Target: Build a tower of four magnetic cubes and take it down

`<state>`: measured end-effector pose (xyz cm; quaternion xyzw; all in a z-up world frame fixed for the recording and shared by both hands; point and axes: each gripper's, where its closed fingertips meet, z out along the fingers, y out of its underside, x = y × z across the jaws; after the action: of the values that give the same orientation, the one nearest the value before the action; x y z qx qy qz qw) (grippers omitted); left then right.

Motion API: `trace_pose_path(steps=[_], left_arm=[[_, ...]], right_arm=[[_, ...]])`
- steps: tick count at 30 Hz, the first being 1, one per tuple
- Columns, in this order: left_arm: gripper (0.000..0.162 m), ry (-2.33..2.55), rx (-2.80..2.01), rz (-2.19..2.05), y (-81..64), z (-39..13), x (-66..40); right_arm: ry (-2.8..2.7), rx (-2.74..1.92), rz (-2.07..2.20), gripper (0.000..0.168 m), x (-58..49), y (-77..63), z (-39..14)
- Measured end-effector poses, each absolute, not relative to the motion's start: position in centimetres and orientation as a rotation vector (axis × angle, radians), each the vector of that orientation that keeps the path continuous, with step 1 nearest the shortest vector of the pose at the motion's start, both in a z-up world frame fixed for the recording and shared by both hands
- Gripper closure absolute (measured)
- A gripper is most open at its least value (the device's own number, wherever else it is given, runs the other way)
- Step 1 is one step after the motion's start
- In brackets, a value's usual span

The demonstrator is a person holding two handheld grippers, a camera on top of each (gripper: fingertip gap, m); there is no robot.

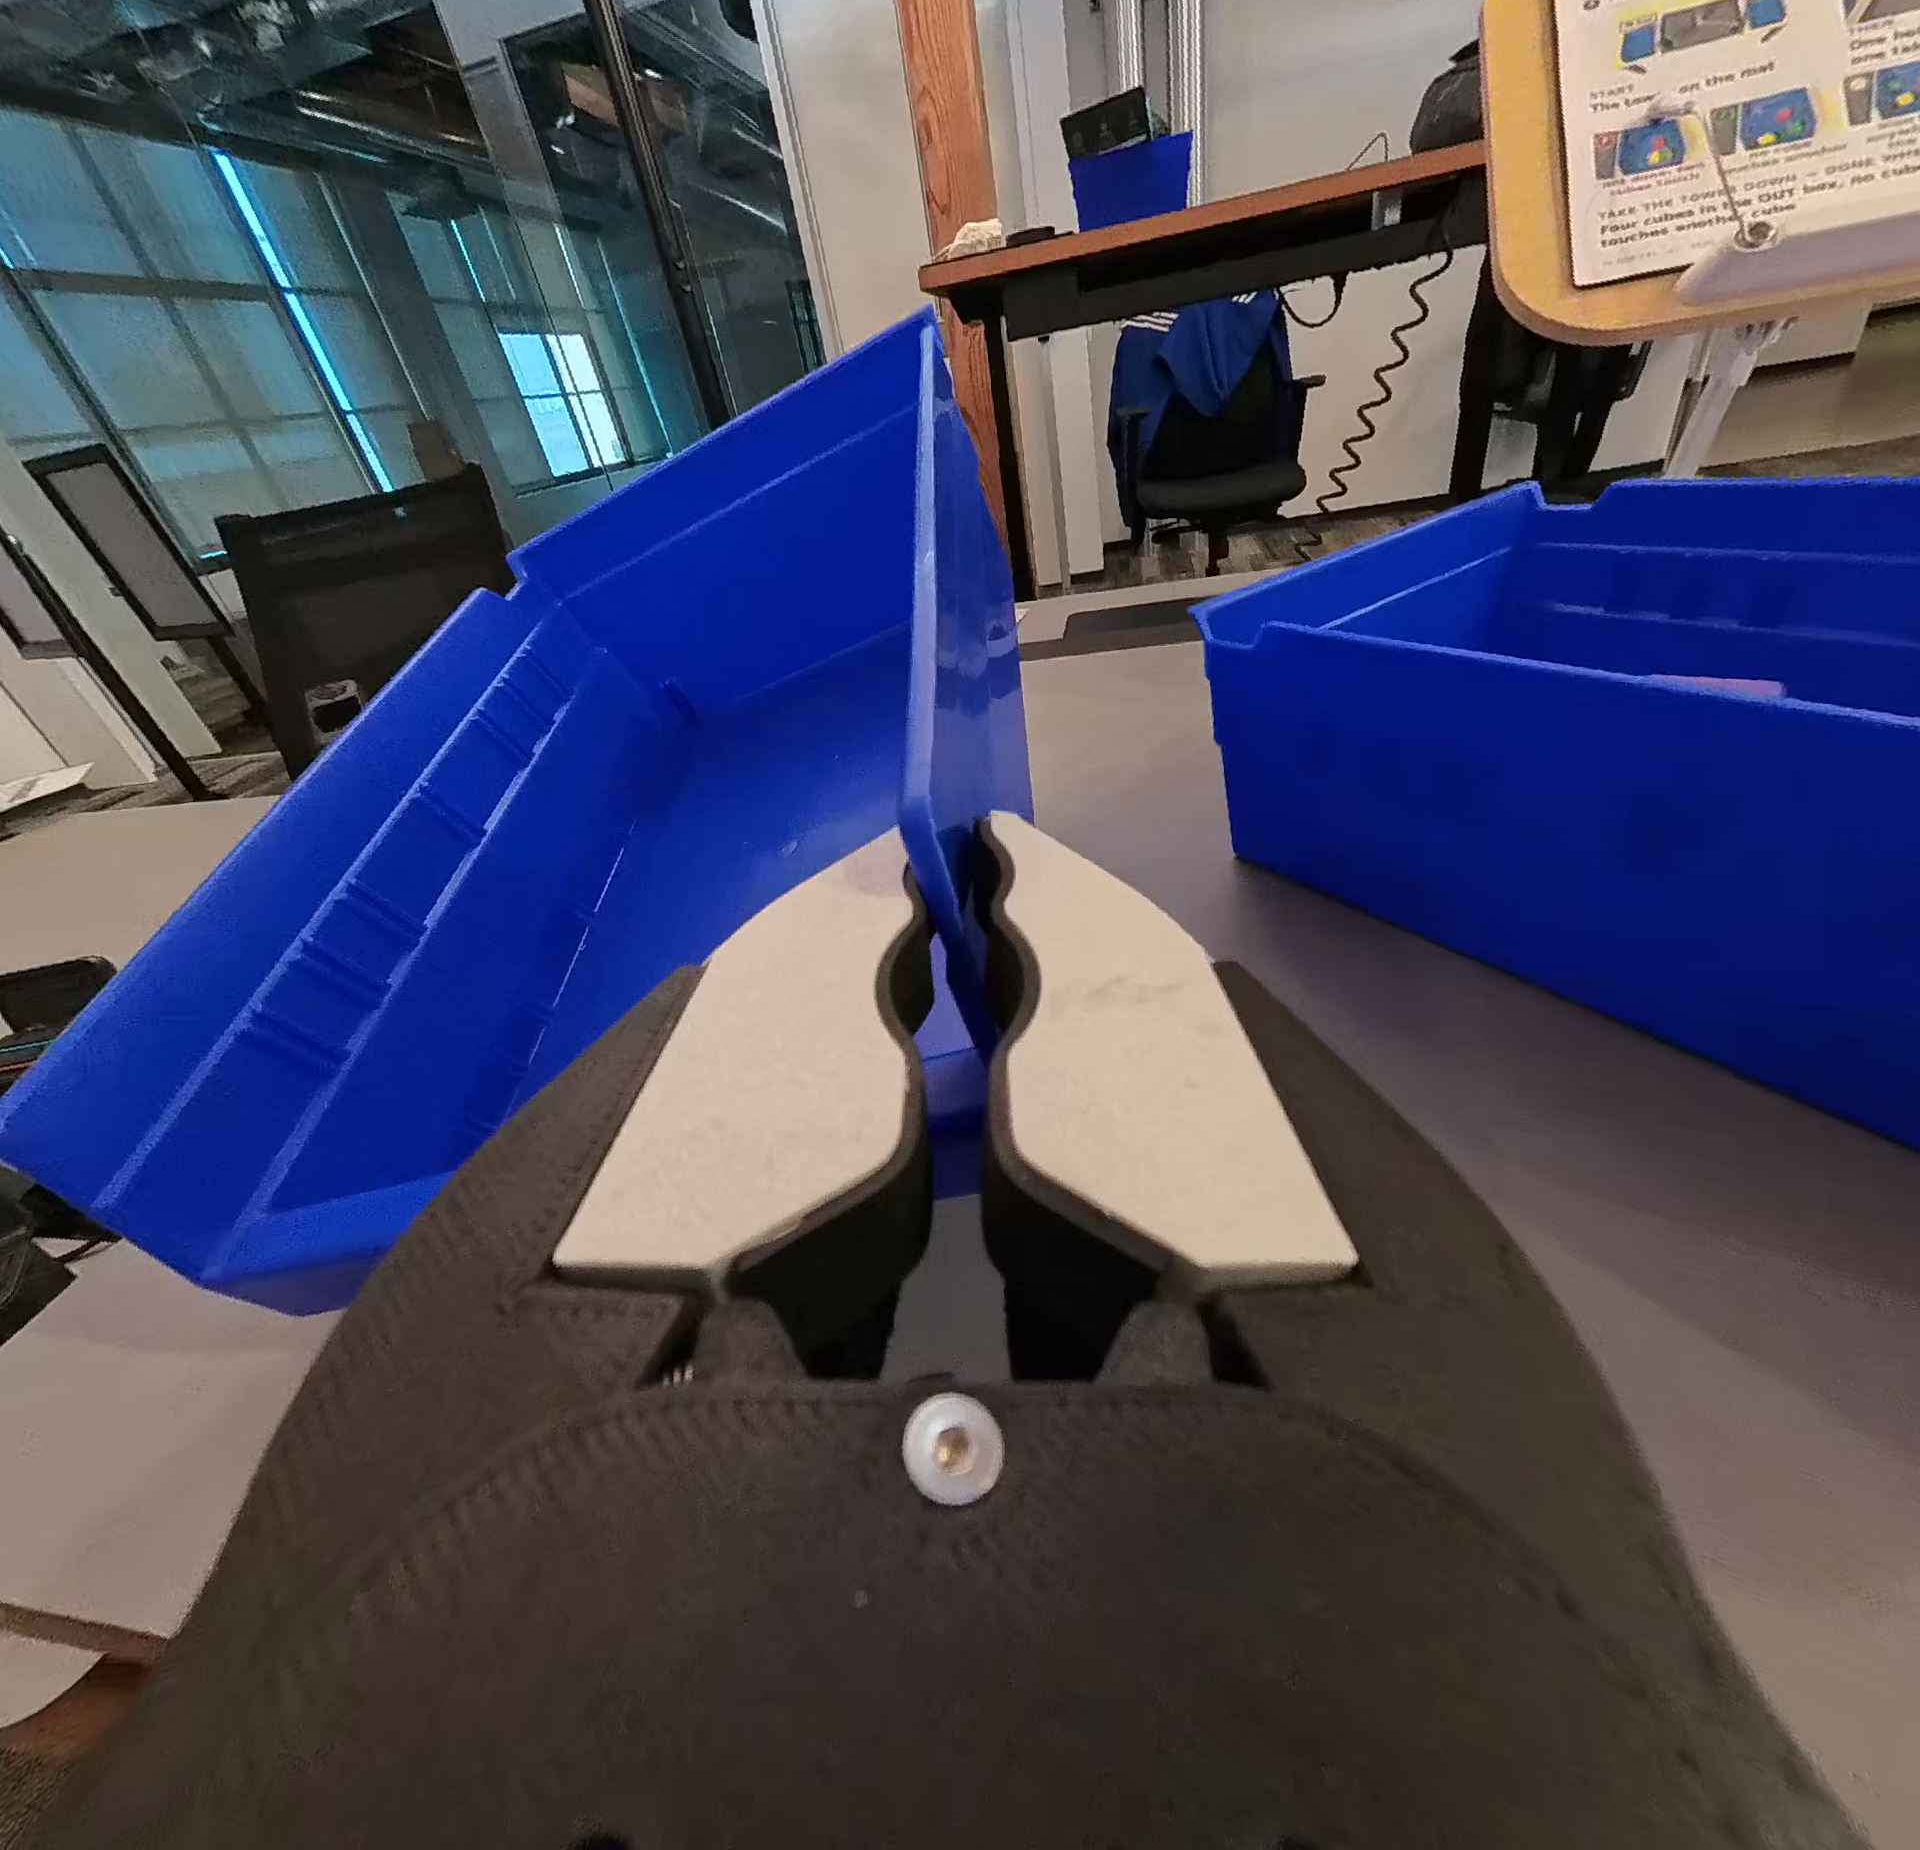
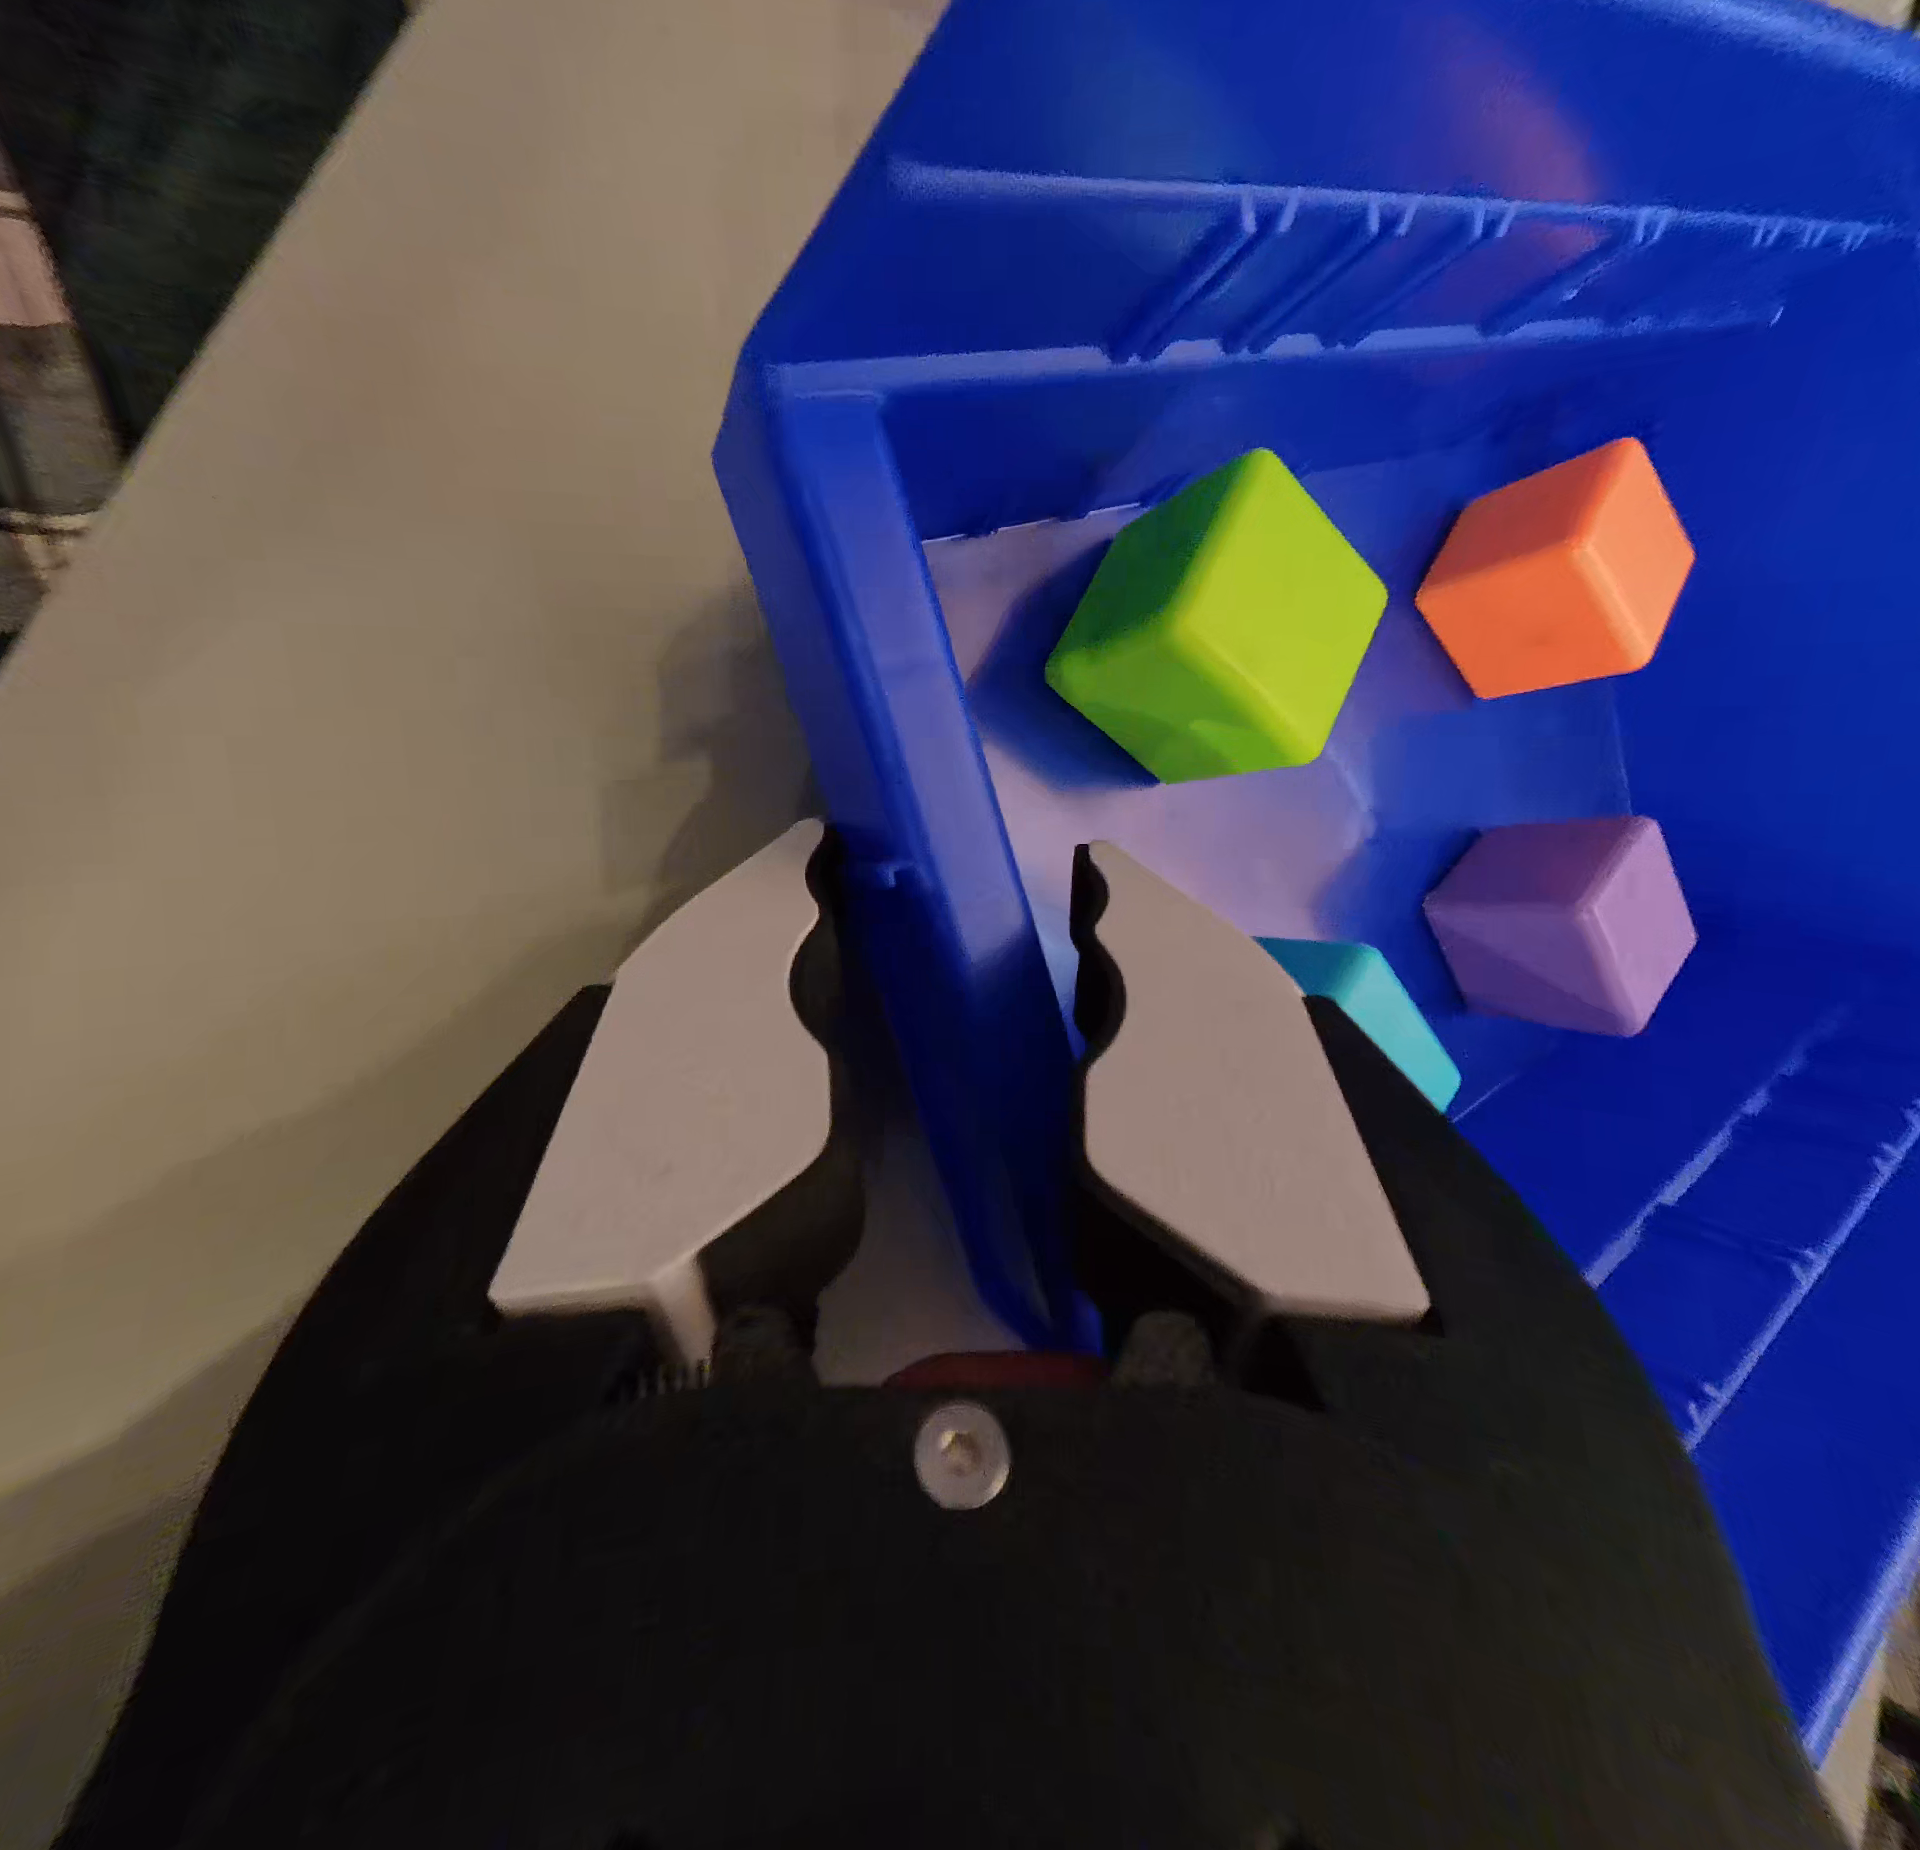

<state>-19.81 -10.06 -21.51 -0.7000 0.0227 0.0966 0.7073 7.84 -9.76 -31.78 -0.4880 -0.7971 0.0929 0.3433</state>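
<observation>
In the left wrist view my left gripper (image 1: 951,850) is shut on the side wall of an empty blue bin (image 1: 582,813), which is tilted up off the grey table. In the right wrist view my right gripper (image 2: 951,844) straddles the rim of a blue bin (image 2: 1351,86), with one finger outside and one inside, gripping the wall. That bin holds a green cube (image 2: 1216,626), an orange cube (image 2: 1558,574), a purple cube (image 2: 1558,927) and a teal cube (image 2: 1371,1021) partly hidden behind my right finger. The cubes lie apart on a pale lavender sheet.
A second blue bin (image 1: 1558,813) stands on the grey table (image 1: 1351,1125) to the right of the held one. A board with an instruction sheet (image 1: 1714,86) hangs at top right. A desk and an office chair (image 1: 1216,418) stand beyond the table. The table's edge (image 2: 343,242) runs at upper left. Left tips to right tips: about 30 centimeters.
</observation>
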Motion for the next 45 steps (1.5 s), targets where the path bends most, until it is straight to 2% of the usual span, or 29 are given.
trace_pose_path(steps=[4,29,45], left_arm=[[0.158,0.042,-1.544,0.21,-10.3,-21.3,-19.9],[0.158,0.028,-1.461,0.24,-11.5,-19.3,-20.3],[0.158,-0.003,-1.49,0.236,-12.1,-20.3,-21.7]], right_arm=[[-2.034,-1.317,0.163,0.131,6.1,-7.9,-31.8],[-1.803,-1.619,0.017,0.132,-6.5,2.6,-31.9],[-1.595,-1.823,-0.098,0.133,-15.1,12.4,-32.0]])
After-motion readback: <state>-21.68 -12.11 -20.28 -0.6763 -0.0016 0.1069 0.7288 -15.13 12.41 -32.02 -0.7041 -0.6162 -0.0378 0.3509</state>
